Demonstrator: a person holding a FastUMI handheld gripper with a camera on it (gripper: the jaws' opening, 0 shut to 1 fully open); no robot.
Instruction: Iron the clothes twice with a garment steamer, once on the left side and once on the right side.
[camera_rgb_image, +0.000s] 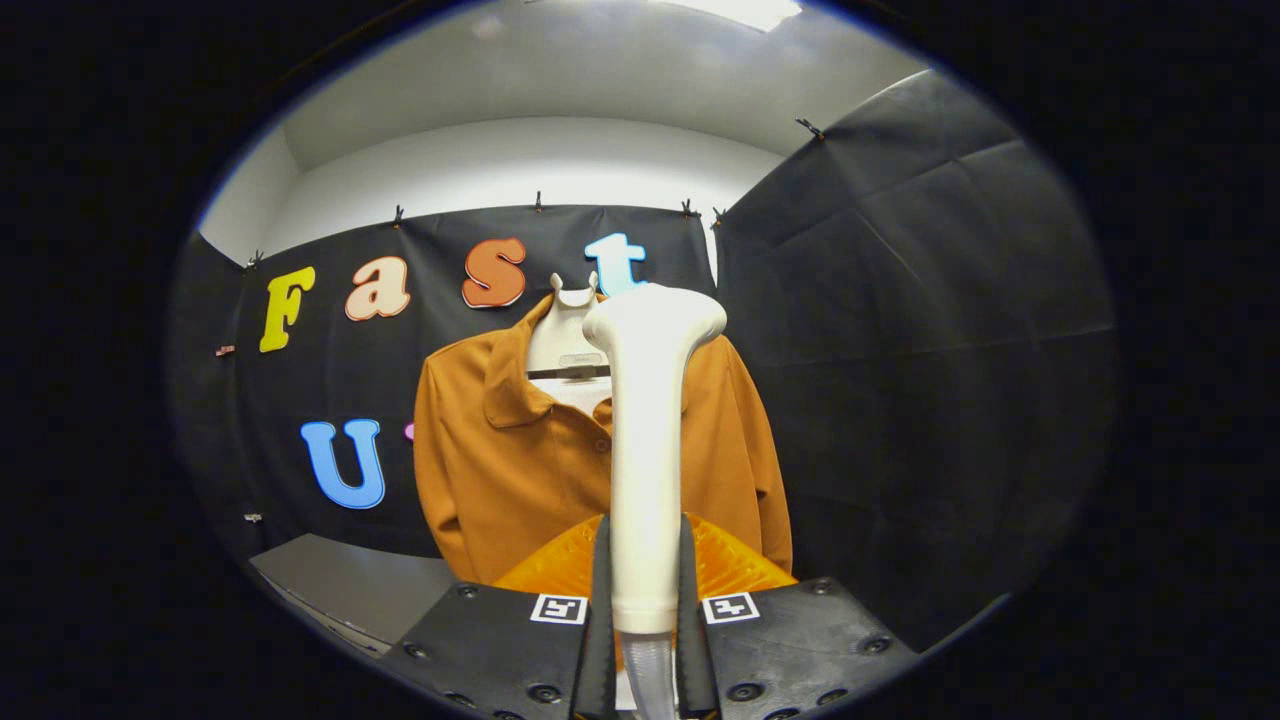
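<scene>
A white garment steamer (647, 440) stands upright between my fingers, its handle clamped on both sides and its wide head up near the collar. My gripper (645, 560) is shut on that handle. Beyond it hangs an orange-brown collared shirt (510, 460) on a white mannequin bust (566, 335). The steamer's head and body cover the shirt's middle and button line. The shirt's left half is in plain sight, and a strip of its right side and sleeve (745, 440) shows past the steamer. I cannot tell whether the head touches the cloth.
A grey table surface (345, 580) lies below and left of the shirt. Black cloth walls close the booth behind the shirt and on the right (920, 330). A clear hose (648, 680) leaves the steamer's base between my fingers.
</scene>
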